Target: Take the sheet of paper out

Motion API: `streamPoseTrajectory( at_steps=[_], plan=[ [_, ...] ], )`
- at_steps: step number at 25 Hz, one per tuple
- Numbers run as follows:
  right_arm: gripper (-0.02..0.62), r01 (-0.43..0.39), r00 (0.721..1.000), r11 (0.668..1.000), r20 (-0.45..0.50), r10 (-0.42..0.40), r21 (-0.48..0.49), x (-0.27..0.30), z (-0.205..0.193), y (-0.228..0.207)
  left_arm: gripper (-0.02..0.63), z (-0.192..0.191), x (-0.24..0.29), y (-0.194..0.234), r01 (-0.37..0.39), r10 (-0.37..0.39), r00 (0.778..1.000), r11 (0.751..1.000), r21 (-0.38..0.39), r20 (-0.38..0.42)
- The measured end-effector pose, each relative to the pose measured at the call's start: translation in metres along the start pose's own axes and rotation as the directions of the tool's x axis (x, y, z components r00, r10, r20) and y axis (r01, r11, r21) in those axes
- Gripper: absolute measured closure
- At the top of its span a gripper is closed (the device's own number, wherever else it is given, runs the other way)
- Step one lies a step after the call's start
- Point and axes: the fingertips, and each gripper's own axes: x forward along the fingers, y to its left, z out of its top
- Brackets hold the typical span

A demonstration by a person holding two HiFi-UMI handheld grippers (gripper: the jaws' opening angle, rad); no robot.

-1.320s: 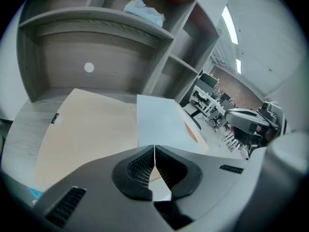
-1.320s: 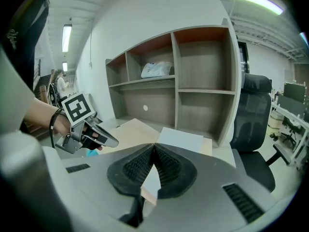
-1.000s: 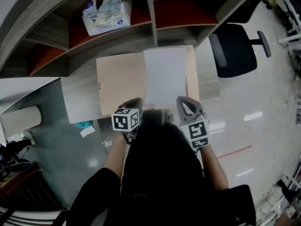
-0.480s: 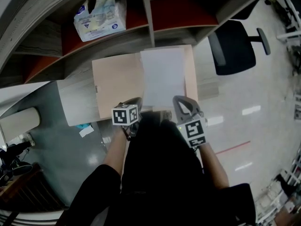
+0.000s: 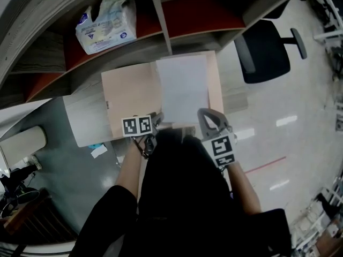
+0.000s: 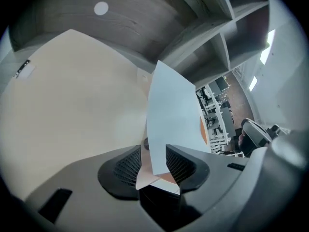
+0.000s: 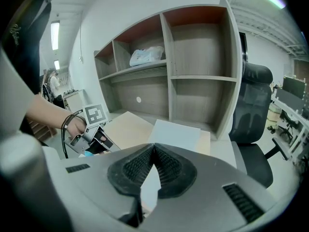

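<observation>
One sheet of paper (image 5: 182, 87), white, flat over the right half of one beige folder (image 5: 130, 98), toward the right end of the grey wood surface (image 5: 86, 119). Far edge close to the back edge of the surface, under the shelf unit (image 5: 159, 15); near edge at the front edge of the surface, reaching into both tongs. Left tongs (image 6: 153, 151) at the sheet's near left corner: jaws apart, just been opening, the corner standing loose in the gap between the two ribbed pads, close against the right-hand pad but not pinched. Bits of the folder's beige flap visible low in the same gap. Right tongs (image 7: 154, 146) farther right along the same near edge: jaws together, clamped on the sheet of paper, a white sliver showing below the closed pads and the rest of the sheet spreading away beyond them. Two tongs in all, side by side at the front edge, each with one marker cube. One sheet, one folder. One white package (image 5: 106, 21) on the left shelf compartment, well apart from the sheet. One black office chair (image 5: 266, 50) on the floor past the right end of the surface.
</observation>
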Motion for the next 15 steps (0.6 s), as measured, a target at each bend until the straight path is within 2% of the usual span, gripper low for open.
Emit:
streamPoseTrajectory(
  at_steps=[7, 12, 15],
  plan=[
    [0.578, 0.015, 1.000, 1.000, -0.007, -0.015, 0.014, 0.003, 0.000, -0.003, 0.413, -0.013, 0.012, -0.001, 0.068, -0.075, 0.995, 0.991, -0.111, -0.060],
    [0.580, 0.033, 0.999, 0.999, -0.017, -0.032, 0.025, 0.005, -0.001, -0.006, 0.403, -0.020, 0.021, -0.005, 0.122, -0.140, 0.987, 0.971, -0.207, -0.074],
    [0.578, 0.041, 0.999, 0.999, -0.021, -0.040, 0.034, 0.006, -0.002, -0.007, 0.402, -0.021, 0.025, -0.004, 0.139, -0.161, 0.984, 0.961, -0.237, -0.073]
  ],
)
